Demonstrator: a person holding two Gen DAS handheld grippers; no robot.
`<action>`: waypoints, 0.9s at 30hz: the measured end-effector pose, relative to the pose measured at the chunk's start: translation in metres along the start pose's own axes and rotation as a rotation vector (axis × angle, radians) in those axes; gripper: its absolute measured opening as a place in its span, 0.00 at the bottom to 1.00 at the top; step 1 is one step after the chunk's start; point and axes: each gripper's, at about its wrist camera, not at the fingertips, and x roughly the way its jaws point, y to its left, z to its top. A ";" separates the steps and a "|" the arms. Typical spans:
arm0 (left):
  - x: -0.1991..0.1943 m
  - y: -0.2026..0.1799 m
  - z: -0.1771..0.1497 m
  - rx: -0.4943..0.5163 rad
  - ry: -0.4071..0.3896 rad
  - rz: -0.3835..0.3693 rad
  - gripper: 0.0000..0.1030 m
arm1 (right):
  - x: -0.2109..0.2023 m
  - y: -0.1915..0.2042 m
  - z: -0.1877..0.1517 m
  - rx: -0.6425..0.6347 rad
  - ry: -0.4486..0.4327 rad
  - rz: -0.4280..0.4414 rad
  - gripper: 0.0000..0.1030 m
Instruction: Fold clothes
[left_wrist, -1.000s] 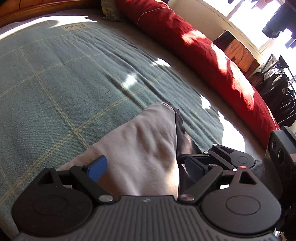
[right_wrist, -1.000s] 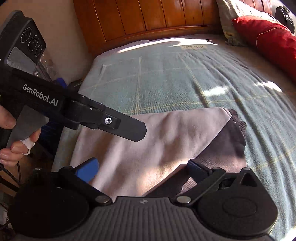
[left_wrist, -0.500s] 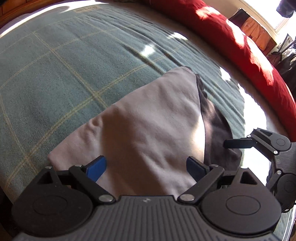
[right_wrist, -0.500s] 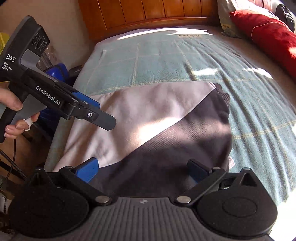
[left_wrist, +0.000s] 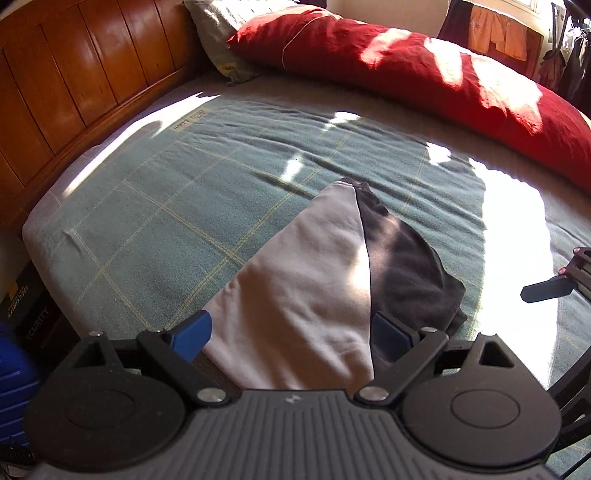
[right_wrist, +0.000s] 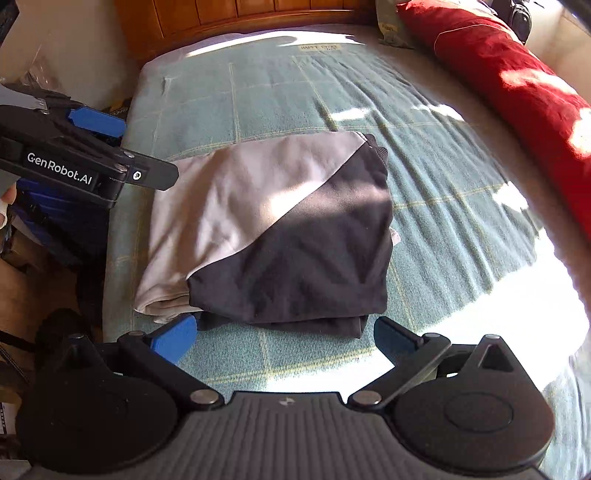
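Garment (right_wrist: 273, 229): grey-and-black, folded into compact stack, lying on green blanket (right_wrist: 443, 177). My left gripper (left_wrist: 288, 332) and right gripper (right_wrist: 284, 332): spread wide, holding nothing. Fold looks done; removal remaining.

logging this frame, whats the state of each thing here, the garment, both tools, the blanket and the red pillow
grey and black garment: folded into a compact stack, lying flat on the blanket, nothing gripping it
left tool: open, empty, over the garment's near edge
right tool: open, empty, just short of the garment's near edge
green checked blanket: spread over the bed, lightly wrinkled
red pillow: lying along the bed's far side, partly sunlit
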 end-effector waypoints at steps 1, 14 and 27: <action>-0.012 -0.003 0.000 0.010 -0.030 0.014 0.96 | -0.009 0.004 -0.002 0.005 0.002 0.002 1.00; -0.130 -0.038 -0.023 -0.047 -0.080 0.042 0.99 | -0.130 0.053 -0.034 -0.058 -0.066 0.041 1.00; -0.192 -0.061 -0.035 -0.165 0.064 0.029 0.99 | -0.199 0.038 -0.061 0.220 -0.074 0.165 1.00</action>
